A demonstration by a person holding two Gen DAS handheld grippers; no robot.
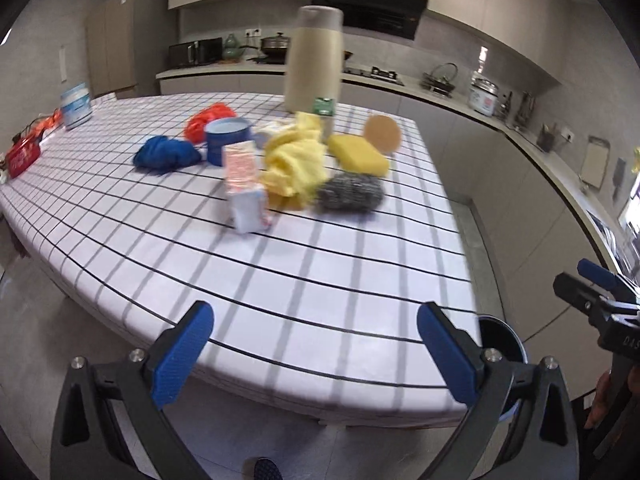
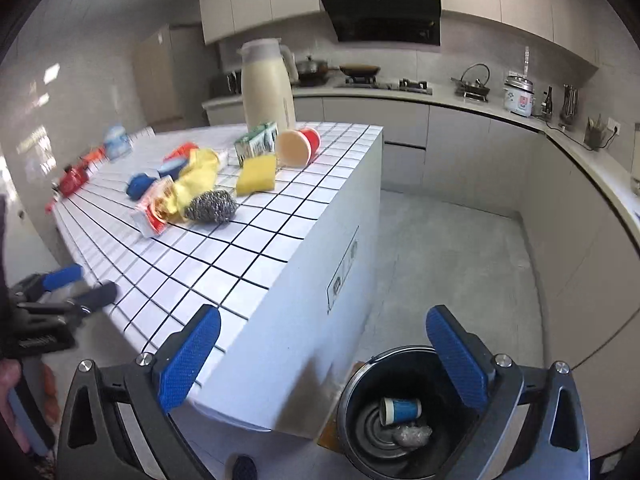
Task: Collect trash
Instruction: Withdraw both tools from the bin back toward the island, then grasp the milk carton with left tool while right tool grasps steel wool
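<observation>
Both tongs, left [image 1: 314, 354] and right [image 2: 323, 356], spread and empty. Bin [image 2: 360, 384] on the floor beside the tiled surface [image 2: 248, 252], partly hidden by the right tongs; inside, a blue cup [image 2: 401, 410] and an indistinct wad [image 2: 412, 435].

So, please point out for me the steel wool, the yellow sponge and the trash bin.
steel wool [image 2: 212, 207], right wrist view, middle of the grey ball.
yellow sponge [image 2: 256, 175], right wrist view, its top face.
trash bin [image 2: 384, 356], right wrist view, far rim.
</observation>
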